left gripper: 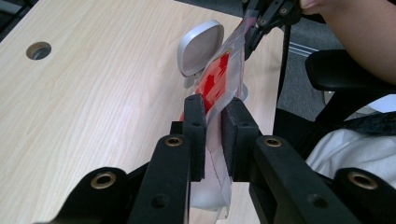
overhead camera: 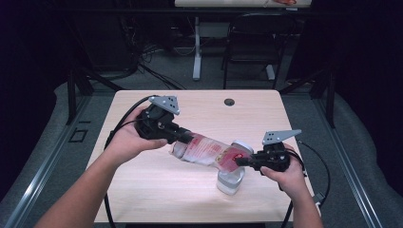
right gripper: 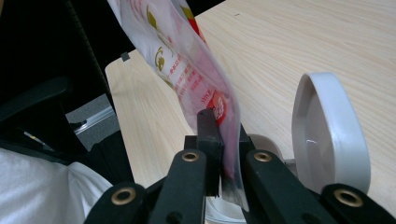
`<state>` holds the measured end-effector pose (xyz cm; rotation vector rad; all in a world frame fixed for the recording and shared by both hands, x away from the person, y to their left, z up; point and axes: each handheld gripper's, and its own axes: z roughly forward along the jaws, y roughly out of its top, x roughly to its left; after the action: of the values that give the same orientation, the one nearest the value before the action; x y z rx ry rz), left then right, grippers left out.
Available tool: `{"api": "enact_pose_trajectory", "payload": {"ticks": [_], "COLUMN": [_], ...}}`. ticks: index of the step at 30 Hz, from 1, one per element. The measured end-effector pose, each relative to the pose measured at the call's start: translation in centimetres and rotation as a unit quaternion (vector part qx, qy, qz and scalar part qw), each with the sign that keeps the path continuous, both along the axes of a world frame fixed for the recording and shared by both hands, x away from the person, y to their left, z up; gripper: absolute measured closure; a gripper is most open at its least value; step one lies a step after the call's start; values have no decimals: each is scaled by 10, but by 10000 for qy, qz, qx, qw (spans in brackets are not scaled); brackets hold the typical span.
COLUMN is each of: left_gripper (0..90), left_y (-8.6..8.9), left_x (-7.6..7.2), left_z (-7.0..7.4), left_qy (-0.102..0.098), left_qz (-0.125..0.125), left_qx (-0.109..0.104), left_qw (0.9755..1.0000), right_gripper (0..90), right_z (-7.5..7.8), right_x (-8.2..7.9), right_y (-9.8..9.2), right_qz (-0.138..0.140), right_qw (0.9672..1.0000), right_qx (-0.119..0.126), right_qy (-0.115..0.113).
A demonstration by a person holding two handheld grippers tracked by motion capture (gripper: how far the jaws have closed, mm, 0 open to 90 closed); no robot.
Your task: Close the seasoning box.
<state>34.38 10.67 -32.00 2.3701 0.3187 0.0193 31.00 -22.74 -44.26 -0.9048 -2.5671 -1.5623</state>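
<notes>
A clear plastic pouch with red and white print hangs stretched between the two grippers above the table. My left gripper is shut on its left end; in the left gripper view the pouch runs away from the jaws, pinched between the pads. My right gripper is shut on the other end, and in the right gripper view the pouch rises up and away from the closed jaws. Under the pouch stands a white container with a hinged oval lid raised upright.
The light wooden table has a round cable hole near its far edge. Black cables trail from both grippers over the table's sides. A dark chair and a table leg stand on the floor beyond.
</notes>
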Motion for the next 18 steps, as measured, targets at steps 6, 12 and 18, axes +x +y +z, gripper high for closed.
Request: {"api": "enact_pose_trajectory", "payload": {"ticks": [6,12,18], "left_gripper": [810,810,810], "left_y": [-1,-3,-3], "left_x": [0,1,2], "left_z": [-1,0,0], "left_qy": [5,-1,-3], "left_qz": [8,-29,-25], "left_qx": [-16,-7,-23], "left_qw": [10000,10000,10000], "right_gripper": [890,890,889], "right_z": [0,0,0], "right_x": [1,1,0], "right_y": [-2,-3,-4], "right_qz": [-16,16,44], "right_qw": [10000,10000,10000], "right_qx": [-20,-27,-12], "right_qy": [3,27,30]}}
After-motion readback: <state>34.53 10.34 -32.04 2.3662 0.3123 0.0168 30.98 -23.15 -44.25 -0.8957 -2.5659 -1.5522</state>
